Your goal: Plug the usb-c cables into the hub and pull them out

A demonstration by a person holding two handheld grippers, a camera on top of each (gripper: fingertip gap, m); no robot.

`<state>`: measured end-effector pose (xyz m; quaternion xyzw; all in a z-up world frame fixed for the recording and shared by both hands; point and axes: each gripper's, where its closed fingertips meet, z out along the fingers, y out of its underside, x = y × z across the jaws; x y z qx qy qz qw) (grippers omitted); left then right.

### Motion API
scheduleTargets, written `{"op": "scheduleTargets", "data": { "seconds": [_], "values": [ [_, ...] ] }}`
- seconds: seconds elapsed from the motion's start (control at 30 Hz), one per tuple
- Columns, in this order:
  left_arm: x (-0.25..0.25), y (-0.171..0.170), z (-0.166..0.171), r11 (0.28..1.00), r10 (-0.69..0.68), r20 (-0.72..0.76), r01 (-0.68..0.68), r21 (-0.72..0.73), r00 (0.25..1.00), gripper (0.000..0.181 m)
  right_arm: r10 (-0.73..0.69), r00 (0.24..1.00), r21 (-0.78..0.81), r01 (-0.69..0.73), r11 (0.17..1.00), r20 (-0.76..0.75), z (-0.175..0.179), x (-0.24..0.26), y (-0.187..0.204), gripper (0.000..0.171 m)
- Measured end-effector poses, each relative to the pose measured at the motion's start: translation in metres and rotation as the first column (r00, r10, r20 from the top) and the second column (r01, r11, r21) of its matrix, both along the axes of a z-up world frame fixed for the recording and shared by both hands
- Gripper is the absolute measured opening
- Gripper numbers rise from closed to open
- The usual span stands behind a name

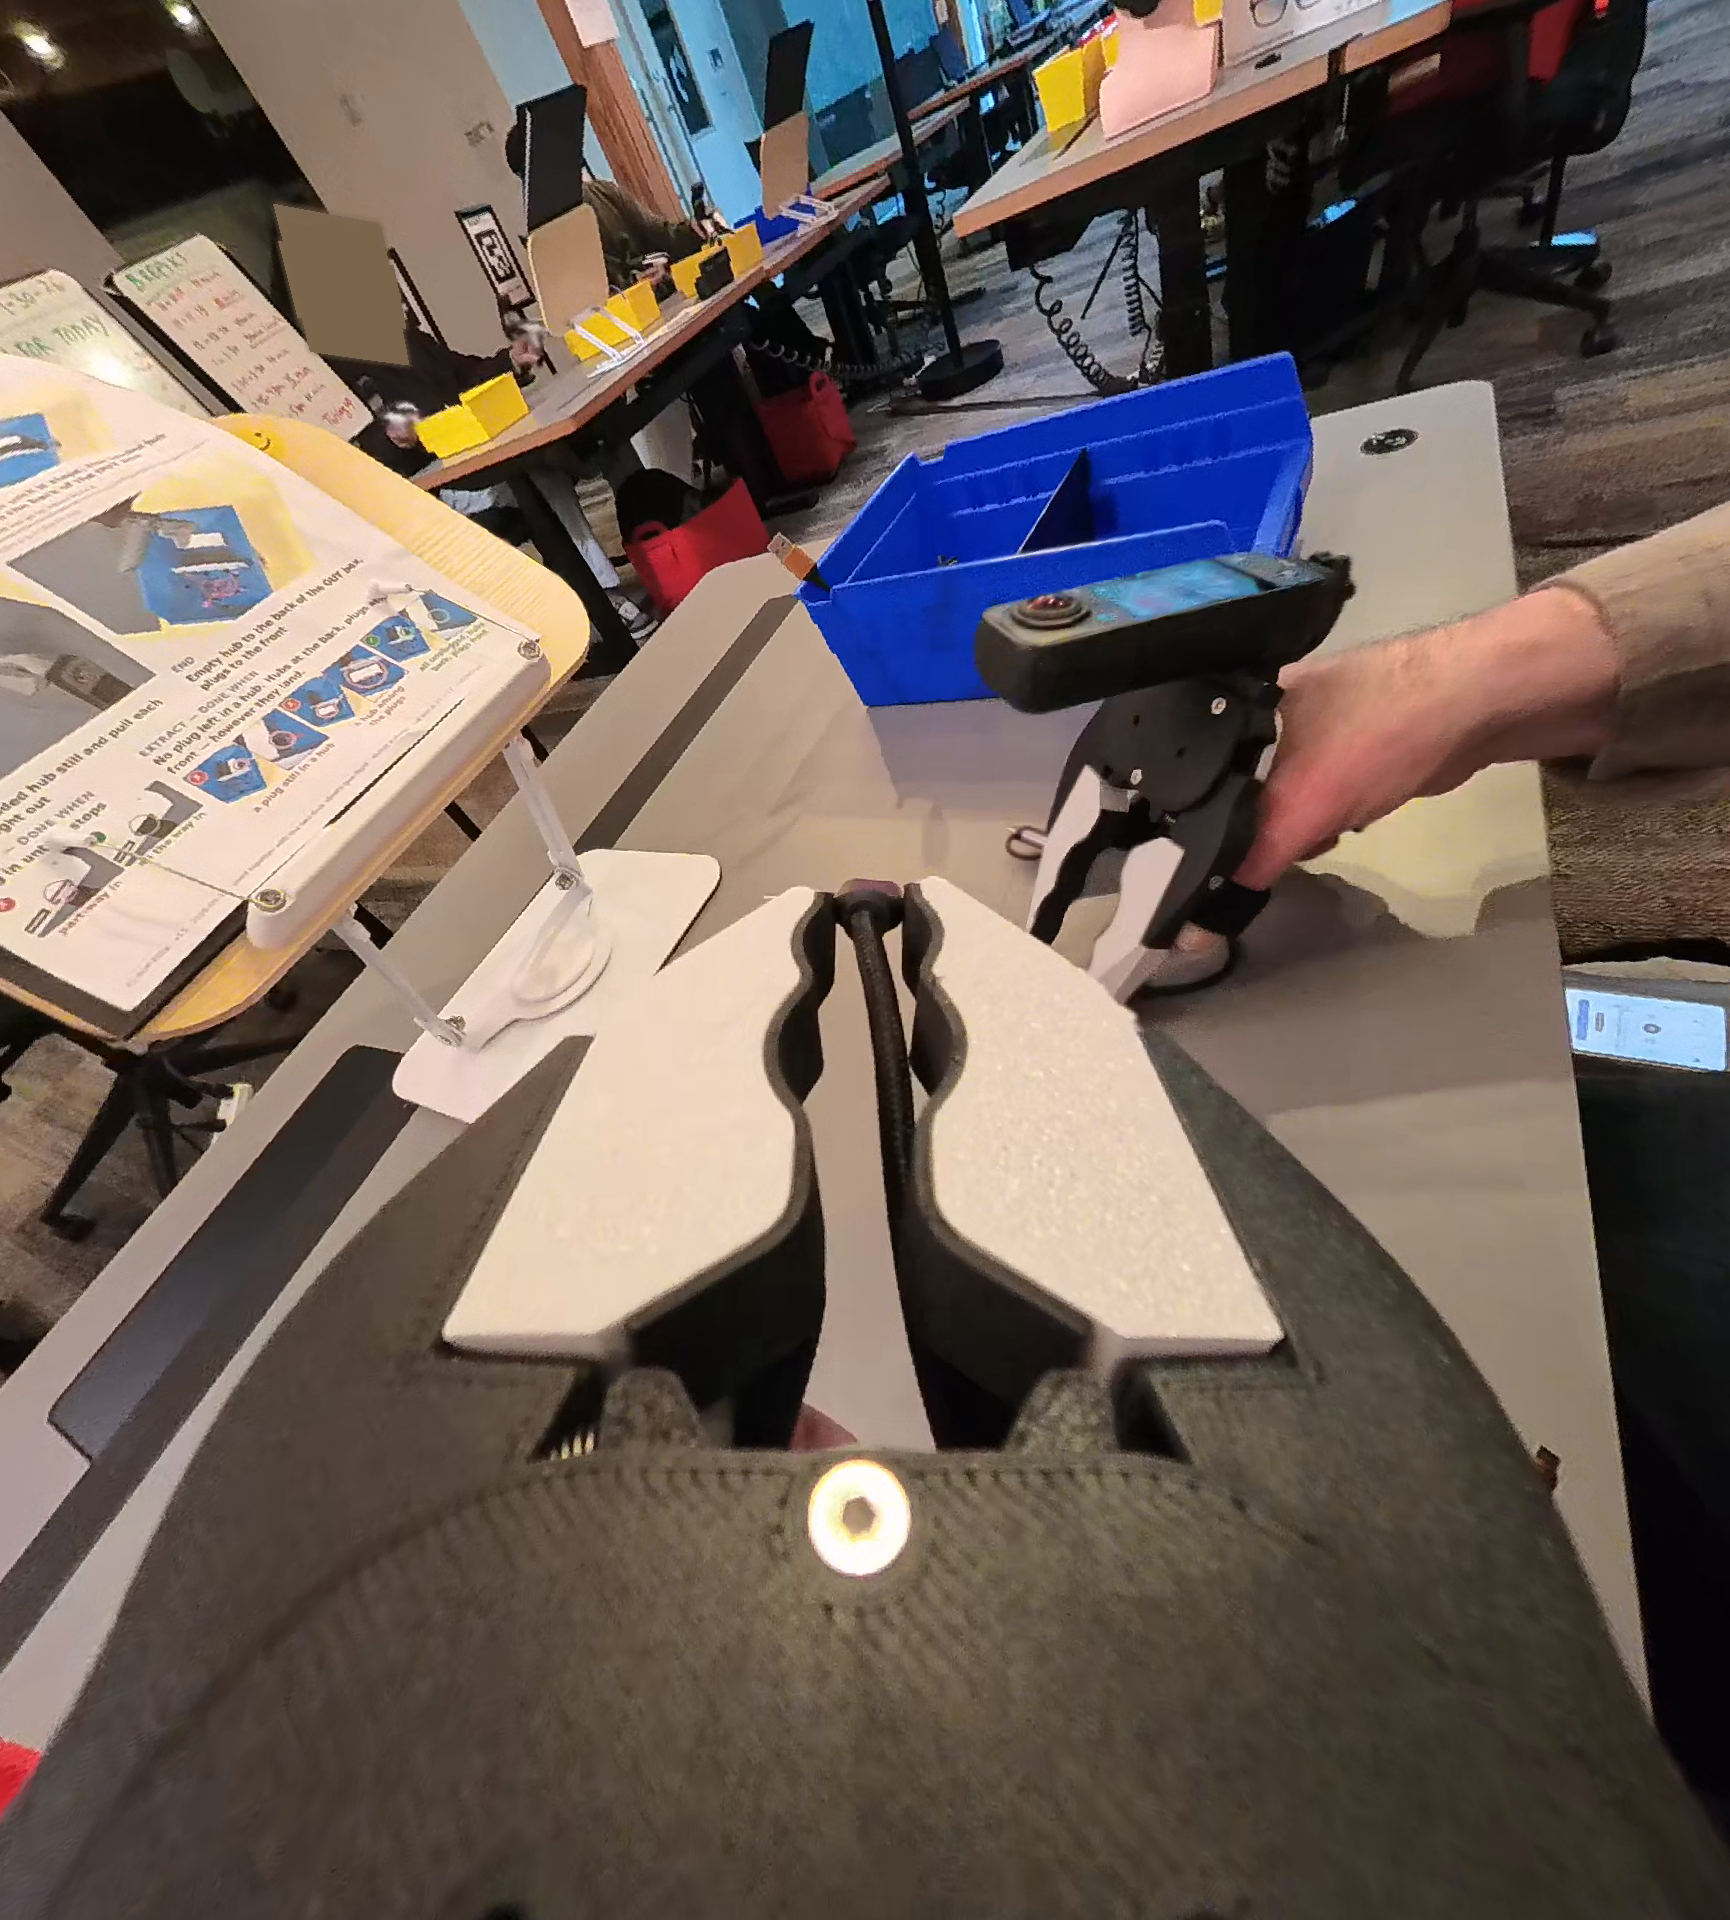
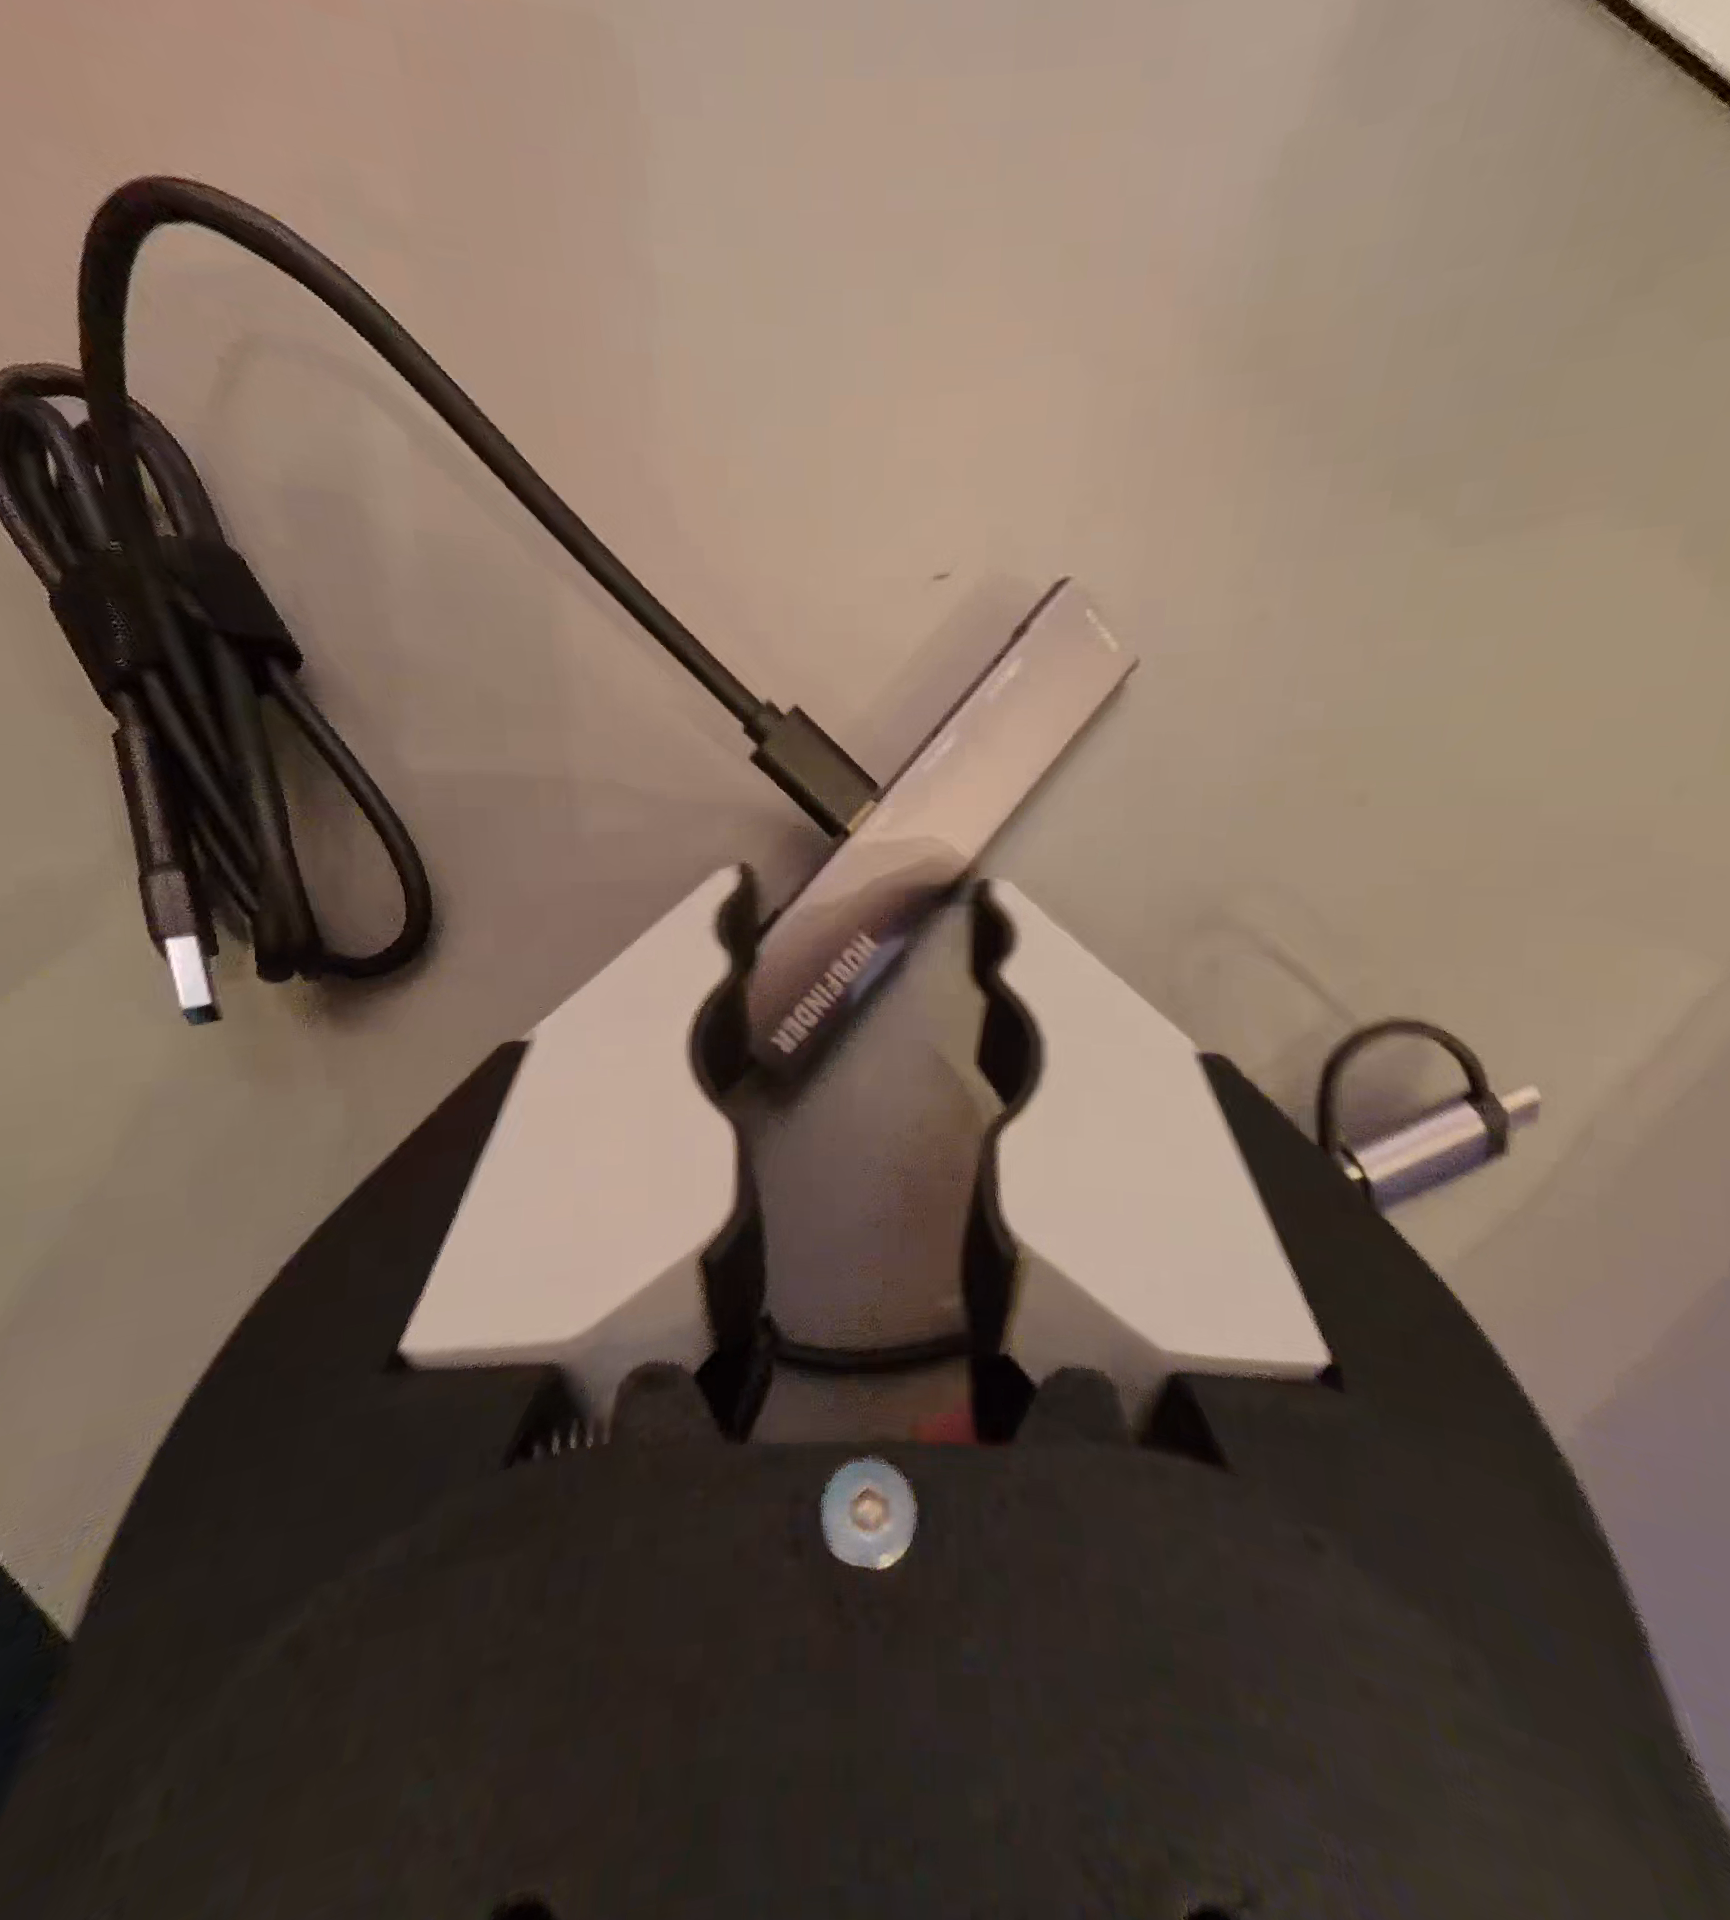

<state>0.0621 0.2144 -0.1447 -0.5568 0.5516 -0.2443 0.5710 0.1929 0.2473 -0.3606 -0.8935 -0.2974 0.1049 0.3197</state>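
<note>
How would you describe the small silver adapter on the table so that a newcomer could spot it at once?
Start at the grey table and find the right gripper, which points down at the hub. The adapter lies just to its right. Unlike the bundled black cable opposite, it is a short silver cylinder with a black loop.

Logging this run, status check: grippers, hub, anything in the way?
Left gripper shut on braided cable. Right gripper open around hub, black cable plugged in. Nothing blocking.

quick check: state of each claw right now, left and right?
Left claw: closed on a black braided cable, running back between its fingers.
Right claw: around the grey hub, fingers apart; grip cannot be told. A black cable is plugged into the hub.
</note>
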Motion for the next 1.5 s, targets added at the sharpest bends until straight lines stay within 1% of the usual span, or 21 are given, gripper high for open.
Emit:
{"op": "scheduleTargets", "data": {
  "seconds": [0.03,0.13,0.23,0.27,0.33,0.4,0.43,0.47,0.5,0.53,0.57,0.63,0.7,0.77,0.83,1.03,1.1,1.2,1.33,1.43,1.5],
  "values": [
    [-0.001,-0.001,0.000,1.000,-0.001,0.004,0.001,-0.003,1.000,0.012,0.014,1.000,0.005,-0.014,1.000,0.010,0.000,-0.002,0.002,0.033],
    [-0.004,-0.002,0.000,1.000,0.001,0.015,-0.001,-0.002,1.000,0.012,0.085,0.996,0.018,-0.086,0.996,0.016,0.000,-0.013,0.004,0.030],
    [-0.007,-0.002,-0.001,1.000,0.003,0.028,-0.003,-0.008,1.000,0.012,0.213,0.976,0.037,-0.215,0.976,0.041,0.000,-0.022,0.003,0.027],
    [-0.008,-0.002,-0.002,1.000,0.005,0.028,-0.005,-0.008,1.000,0.012,0.268,0.961,0.048,-0.272,0.961,0.075,0.001,-0.024,0.003,0.026],
    [-0.009,-0.001,-0.004,1.000,0.008,0.028,-0.007,-0.013,1.000,0.012,0.386,0.902,0.094,-0.409,0.908,0.193,0.002,-0.025,0.002,0.023],
    [-0.009,0.000,-0.007,1.000,0.012,0.028,-0.011,-0.020,1.000,0.012,0.426,0.854,0.103,-0.473,0.875,0.299,0.003,-0.022,0.007,0.020],
    [-0.009,0.001,-0.008,1.000,0.014,0.025,-0.014,-0.022,1.000,0.012,0.417,0.843,0.113,-0.477,0.871,0.340,0.004,-0.019,0.012,0.019],
    [-0.008,0.002,-0.009,1.000,0.014,0.024,-0.013,-0.025,1.000,0.012,0.386,0.853,0.118,-0.449,0.886,0.351,0.004,-0.018,0.017,0.018],
    [-0.007,0.002,-0.010,1.000,0.013,0.022,-0.012,-0.027,1.000,0.012,0.343,0.877,0.123,-0.402,0.907,0.336,0.004,-0.017,0.021,0.020],
    [-0.007,0.002,-0.011,1.000,0.014,0.021,-0.014,-0.026,1.000,0.012,0.306,0.903,0.121,-0.354,0.927,0.301,0.004,-0.017,0.023,0.028],
    [-0.006,0.003,-0.011,1.000,0.015,0.020,-0.014,-0.027,1.000,0.012,0.262,0.932,0.110,-0.297,0.949,0.251,0.004,-0.016,0.026,0.030],
    [-0.005,0.003,-0.013,0.999,0.011,0.018,-0.010,-0.032,1.000,0.012,0.216,0.972,0.064,-0.222,0.973,0.089,0.001,-0.019,0.026,0.041],
    [-0.006,0.003,-0.015,0.999,0.010,0.017,-0.009,-0.037,1.000,0.012,0.185,0.982,0.031,-0.183,0.983,-0.039,0.000,-0.019,0.027,0.040],
    [-0.006,0.003,-0.016,0.999,0.008,0.020,-0.007,-0.045,1.000,0.012,0.165,0.982,0.032,-0.162,0.986,-0.095,0.000,-0.015,0.029,0.033],
    [-0.007,0.004,-0.017,0.999,0.009,0.018,-0.008,-0.048,1.000,0.012,0.155,0.981,0.034,-0.152,0.988,-0.115,0.001,-0.013,0.029,0.020],
    [-0.007,0.005,-0.020,0.998,0.009,0.018,-0.008,-0.060,1.000,0.012,0.167,0.977,0.057,-0.160,0.985,-0.130,0.001,-0.013,0.028,0.019],
    [-0.007,0.006,-0.022,0.998,0.012,0.014,-0.012,-0.065,1.000,0.012,0.178,0.973,0.089,-0.165,0.982,-0.150,0.006,-0.015,0.029,0.019],
    [-0.008,0.009,-0.025,0.997,0.021,0.015,-0.019,-0.081,1.000,0.012,0.203,0.965,0.163,-0.176,0.971,-0.166,0.020,-0.017,0.031,0.019],
    [-0.010,0.014,-0.025,0.994,0.035,0.027,-0.032,-0.102,0.999,0.012,0.278,0.945,0.272,-0.226,0.935,-0.173,0.045,-0.023,0.033,0.019],
    [-0.011,0.018,-0.024,0.993,0.047,0.037,-0.043,-0.114,0.998,0.012,0.355,0.914,0.352,-0.273,0.895,-0.195,0.068,-0.029,0.034,0.019],
    [-0.013,0.020,-0.022,0.991,0.054,0.045,-0.048,-0.121,0.998,0.012,0.428,0.877,0.402,-0.319,0.858,-0.218,0.083,-0.034,0.032,0.019]
  ]
}}
